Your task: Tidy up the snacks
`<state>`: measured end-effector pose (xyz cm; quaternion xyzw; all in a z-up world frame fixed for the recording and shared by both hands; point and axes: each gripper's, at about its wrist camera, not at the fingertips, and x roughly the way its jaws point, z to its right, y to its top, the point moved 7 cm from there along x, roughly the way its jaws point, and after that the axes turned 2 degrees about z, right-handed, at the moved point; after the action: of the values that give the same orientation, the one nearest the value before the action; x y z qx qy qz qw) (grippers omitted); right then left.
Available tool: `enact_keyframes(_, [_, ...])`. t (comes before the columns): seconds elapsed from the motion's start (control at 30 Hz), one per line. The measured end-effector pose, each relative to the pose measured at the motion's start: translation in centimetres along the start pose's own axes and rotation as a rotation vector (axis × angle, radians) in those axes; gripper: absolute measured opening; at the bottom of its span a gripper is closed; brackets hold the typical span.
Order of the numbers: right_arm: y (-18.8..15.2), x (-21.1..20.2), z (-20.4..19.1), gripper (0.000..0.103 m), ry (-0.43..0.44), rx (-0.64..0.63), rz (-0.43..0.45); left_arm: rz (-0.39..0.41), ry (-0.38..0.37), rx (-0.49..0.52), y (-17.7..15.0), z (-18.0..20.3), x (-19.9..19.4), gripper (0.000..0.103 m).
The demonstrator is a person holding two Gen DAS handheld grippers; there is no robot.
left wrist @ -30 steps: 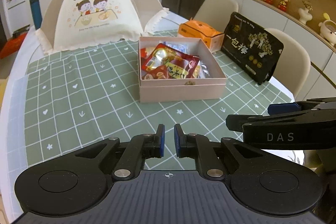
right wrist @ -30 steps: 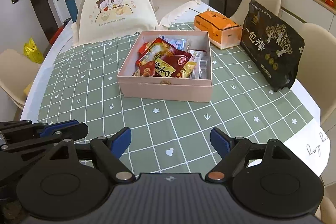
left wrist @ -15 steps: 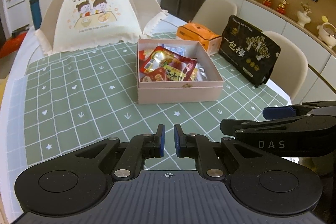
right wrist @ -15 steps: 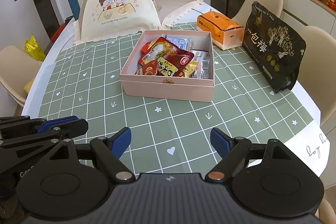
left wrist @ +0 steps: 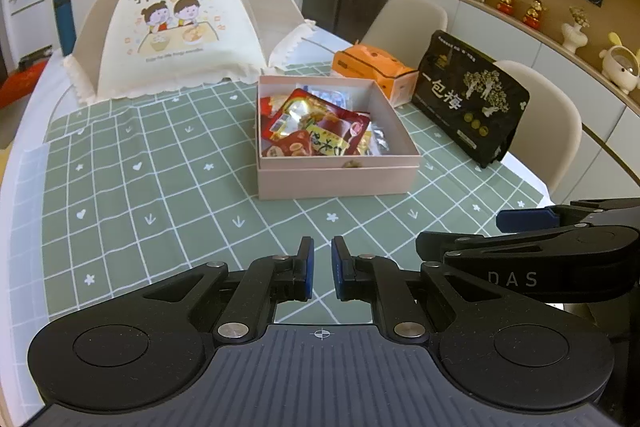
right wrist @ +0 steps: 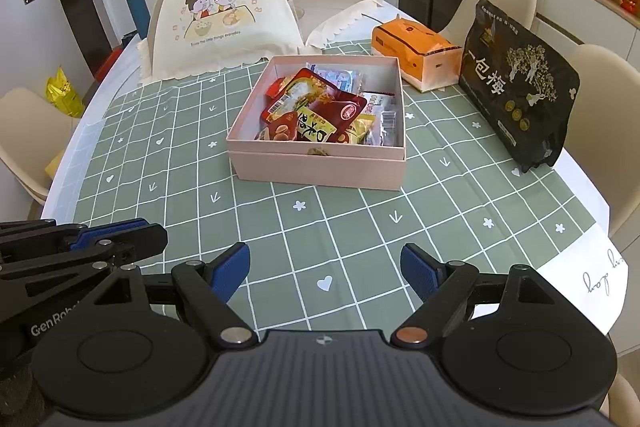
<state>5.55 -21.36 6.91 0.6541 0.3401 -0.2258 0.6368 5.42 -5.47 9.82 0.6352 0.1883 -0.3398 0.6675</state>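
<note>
The pink box (right wrist: 320,163) of snack packets (right wrist: 316,107) sits mid-table, straight ahead of both claws and well apart. The right gripper (right wrist: 324,267), spread wide and empty, looks the likelier to reach it; the left gripper (left wrist: 322,267) is nearly closed on nothing.

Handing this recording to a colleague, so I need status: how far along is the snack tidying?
Mostly done: several snack packets already lie in the pink box. Nothing is in hand; the left claw is nearly shut and empty, the right claw open. Possibly left: the black pouch outside the box.
</note>
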Motion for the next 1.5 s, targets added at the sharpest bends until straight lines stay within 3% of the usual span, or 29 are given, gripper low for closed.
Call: enact_keyframes(1.5, [-0.32, -0.29, 0.11, 0.083, 0.023, 0.005, -0.003, -0.009, -0.001, -0.016, -0.44, 0.53, 0.03, 0.012])
